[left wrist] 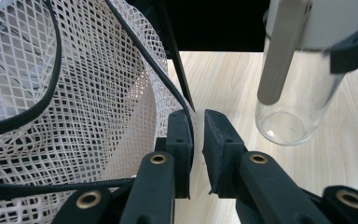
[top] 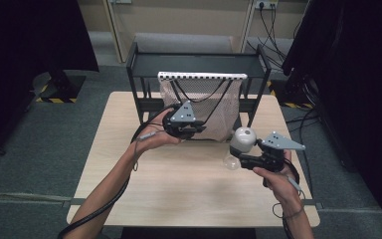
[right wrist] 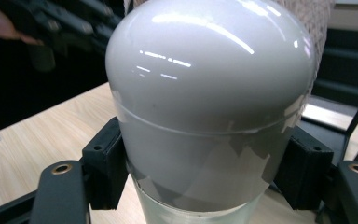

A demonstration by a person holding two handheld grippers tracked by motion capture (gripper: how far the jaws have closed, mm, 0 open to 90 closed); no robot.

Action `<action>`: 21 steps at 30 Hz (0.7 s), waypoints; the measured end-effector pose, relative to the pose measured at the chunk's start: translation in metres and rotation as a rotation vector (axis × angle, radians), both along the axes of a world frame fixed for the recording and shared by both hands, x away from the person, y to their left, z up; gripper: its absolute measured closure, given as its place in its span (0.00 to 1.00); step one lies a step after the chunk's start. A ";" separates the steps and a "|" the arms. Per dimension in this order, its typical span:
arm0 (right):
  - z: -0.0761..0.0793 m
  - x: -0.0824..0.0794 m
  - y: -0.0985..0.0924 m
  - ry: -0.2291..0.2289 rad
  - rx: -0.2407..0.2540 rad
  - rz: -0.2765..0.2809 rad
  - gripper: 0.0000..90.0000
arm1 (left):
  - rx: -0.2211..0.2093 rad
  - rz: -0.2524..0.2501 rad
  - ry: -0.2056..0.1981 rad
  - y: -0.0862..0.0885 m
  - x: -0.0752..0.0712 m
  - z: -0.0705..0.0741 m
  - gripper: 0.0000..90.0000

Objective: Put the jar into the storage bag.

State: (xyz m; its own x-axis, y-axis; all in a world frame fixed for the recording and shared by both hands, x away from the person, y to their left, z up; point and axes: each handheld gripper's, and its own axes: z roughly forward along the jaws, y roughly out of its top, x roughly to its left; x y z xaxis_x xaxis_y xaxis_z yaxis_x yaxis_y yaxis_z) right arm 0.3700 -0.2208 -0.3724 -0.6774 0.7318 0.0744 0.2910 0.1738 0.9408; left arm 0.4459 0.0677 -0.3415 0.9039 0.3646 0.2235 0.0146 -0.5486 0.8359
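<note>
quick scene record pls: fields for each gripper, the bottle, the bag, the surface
left gripper: shut on the edge of the mesh bag
right gripper: shut on the bottle, at its grey cap
bottle: clear body, grey domed cap, upright, held above the table
mesh bag: white net with black cords, hung on the black rack
table: light wood, rack at its far edge

Lab-like recording room: black curtains (top: 25, 45), cables (top: 271, 30), bare test table (top: 179, 184).
</note>
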 end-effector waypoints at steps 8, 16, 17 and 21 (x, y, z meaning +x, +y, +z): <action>0.027 0.004 0.011 -0.008 0.015 0.022 0.33 | -0.002 -0.004 -0.002 0.000 -0.001 0.001 0.89; 0.059 0.012 0.013 -0.018 0.037 0.020 0.33 | -0.004 -0.006 -0.003 0.000 -0.002 0.002 0.88; 0.063 0.013 0.014 -0.018 0.039 0.020 0.33 | -0.006 -0.008 -0.004 0.000 -0.002 0.003 0.88; 0.090 0.023 0.019 -0.025 0.050 0.022 0.33 | -0.006 -0.008 -0.004 0.000 -0.002 0.003 0.88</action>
State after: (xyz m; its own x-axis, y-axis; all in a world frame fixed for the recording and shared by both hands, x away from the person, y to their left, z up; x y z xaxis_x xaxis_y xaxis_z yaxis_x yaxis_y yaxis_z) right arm 0.3925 -0.2023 -0.2822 -0.6954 0.7126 0.0933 0.2637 0.1323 0.9555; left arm 0.4438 0.0677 -0.3387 0.9059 0.3590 0.2247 0.0074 -0.5440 0.8391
